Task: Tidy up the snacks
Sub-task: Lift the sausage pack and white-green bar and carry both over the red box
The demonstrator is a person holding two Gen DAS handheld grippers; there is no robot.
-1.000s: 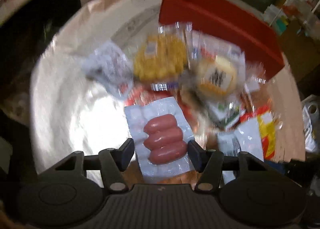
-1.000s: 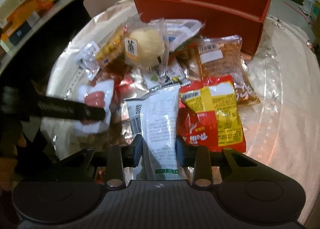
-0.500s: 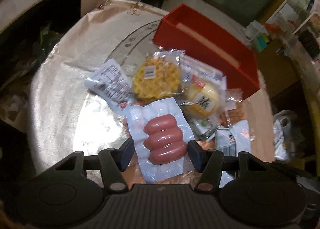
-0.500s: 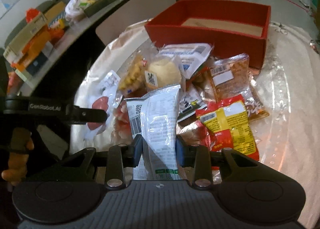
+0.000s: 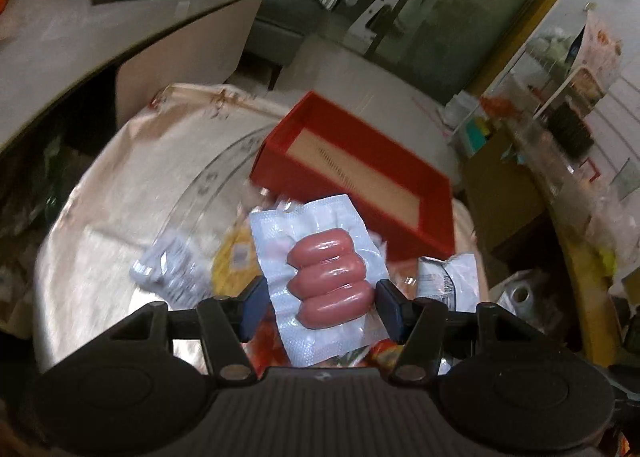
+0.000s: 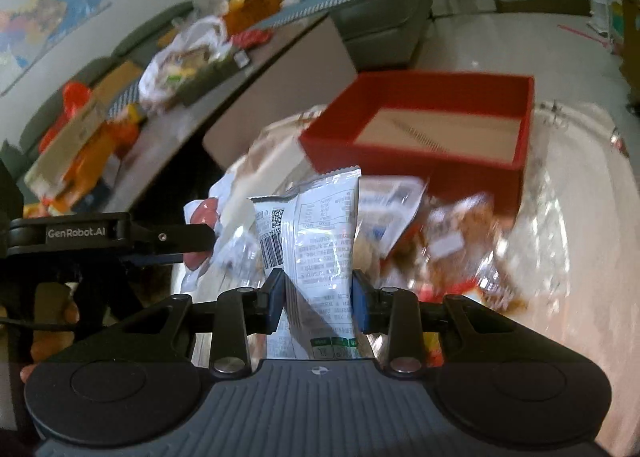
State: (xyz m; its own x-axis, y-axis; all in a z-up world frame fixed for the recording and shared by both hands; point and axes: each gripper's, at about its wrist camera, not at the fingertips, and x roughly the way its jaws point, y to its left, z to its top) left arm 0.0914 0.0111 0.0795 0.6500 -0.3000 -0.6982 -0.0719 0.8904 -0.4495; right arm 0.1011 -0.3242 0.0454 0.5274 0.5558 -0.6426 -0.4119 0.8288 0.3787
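Note:
My left gripper [image 5: 320, 307] is shut on a clear vacuum pack of three pink sausages [image 5: 326, 277] and holds it up above the snack pile. My right gripper [image 6: 318, 297] is shut on a white printed snack bag [image 6: 316, 233] that stands upright between the fingers. An open red box [image 5: 352, 173] with a tan floor sits at the far side of the table; it also shows in the right wrist view [image 6: 432, 125]. The left gripper [image 6: 192, 235] shows at the left of the right wrist view with the sausage pack [image 6: 206, 213].
A blurred pile of snack packets [image 6: 440, 225] lies on the foil-covered round table [image 5: 120, 217] in front of the box. A yellow waffle pack [image 5: 236, 257] and a white packet [image 5: 172, 269] lie below the sausages. A cluttered grey counter [image 6: 180, 69] stands left.
Both grippers have risen and tilted up with their packs. The table and pile now look lower and farther, and the inside of the red box has come into view.

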